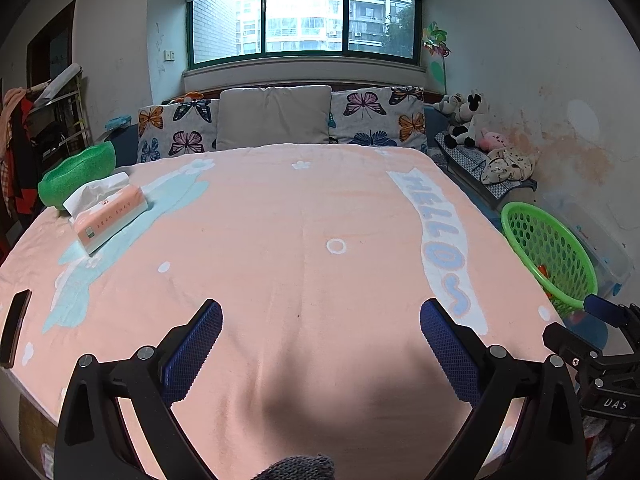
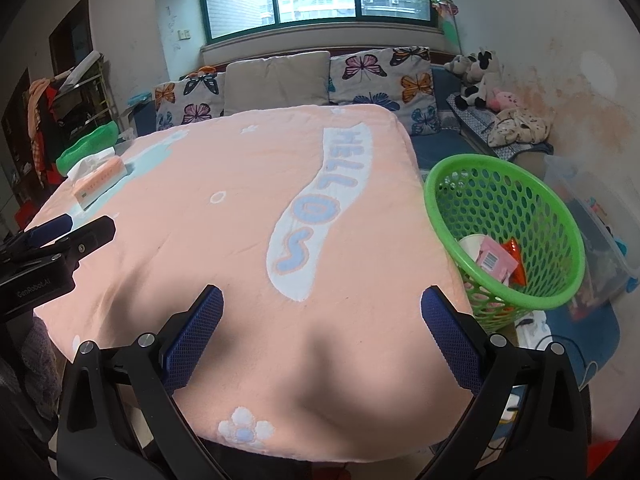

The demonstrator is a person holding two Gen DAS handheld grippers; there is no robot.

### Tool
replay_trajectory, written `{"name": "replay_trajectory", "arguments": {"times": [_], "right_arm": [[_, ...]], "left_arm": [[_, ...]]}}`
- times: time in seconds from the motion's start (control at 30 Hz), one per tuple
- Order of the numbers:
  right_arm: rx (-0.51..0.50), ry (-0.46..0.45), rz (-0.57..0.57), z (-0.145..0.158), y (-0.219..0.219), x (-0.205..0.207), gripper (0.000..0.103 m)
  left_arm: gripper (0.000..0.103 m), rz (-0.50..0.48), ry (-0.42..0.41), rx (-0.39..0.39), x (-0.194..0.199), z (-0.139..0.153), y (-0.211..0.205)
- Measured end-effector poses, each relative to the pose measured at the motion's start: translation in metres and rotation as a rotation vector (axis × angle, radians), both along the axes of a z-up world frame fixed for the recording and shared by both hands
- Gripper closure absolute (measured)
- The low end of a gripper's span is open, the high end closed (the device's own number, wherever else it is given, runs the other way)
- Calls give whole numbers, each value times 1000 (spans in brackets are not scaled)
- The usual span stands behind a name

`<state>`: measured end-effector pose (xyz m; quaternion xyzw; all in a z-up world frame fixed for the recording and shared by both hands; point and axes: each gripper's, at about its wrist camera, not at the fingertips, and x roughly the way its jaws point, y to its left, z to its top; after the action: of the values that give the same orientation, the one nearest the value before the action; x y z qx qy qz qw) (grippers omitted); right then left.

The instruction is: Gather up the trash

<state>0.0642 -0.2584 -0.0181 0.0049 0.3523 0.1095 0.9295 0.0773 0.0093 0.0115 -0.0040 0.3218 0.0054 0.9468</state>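
A green perforated basket point(image 2: 516, 200) stands on the floor to the right of the table; it also shows in the left wrist view point(image 1: 548, 248). Inside it lie a pink packet point(image 2: 494, 260), an orange wrapper point(image 2: 516, 258) and a white cup point(image 2: 470, 246). My left gripper point(image 1: 320, 320) is open and empty above the near part of the peach-coloured cloth point(image 1: 300, 220). My right gripper point(image 2: 322, 308) is open and empty above the cloth's near right corner, left of the basket. Each gripper shows at the edge of the other's view.
A pink tissue pack point(image 1: 110, 216) with a white tissue and a green bowl point(image 1: 76, 176) sit at the far left of the table. A dark phone point(image 1: 14, 326) lies at the left edge. Butterfly cushions point(image 1: 372, 116) and soft toys point(image 1: 468, 120) line the sofa behind.
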Motion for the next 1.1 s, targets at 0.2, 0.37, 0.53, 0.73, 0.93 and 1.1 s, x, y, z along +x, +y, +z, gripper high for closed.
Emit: {"name": "replay_trajectory", "arguments": {"times": [0.2,0.37,0.53,0.73,0.93,1.1], "right_arm": [[0,1,0,-1,1,0,5],[3,2,3,-1,1,1,5],[4,4,3,-2,1,2,5],[4,5,3,-1,0,2,5],[5,6,4,-1,0,3,5],[5,7,6,-2,0,2,5]], "left_arm": [[7,-6,2,3,-1,-1,-2],[7,-9,4,2,-1,-2,-3],[7,-9,5,1,-1,-2,-4],[7,-11,6,-1,-2,-3,-6],[7,-12,9,0,-2,-4,-7],[7,-13,11,-3,-2,-5,-8]]}}
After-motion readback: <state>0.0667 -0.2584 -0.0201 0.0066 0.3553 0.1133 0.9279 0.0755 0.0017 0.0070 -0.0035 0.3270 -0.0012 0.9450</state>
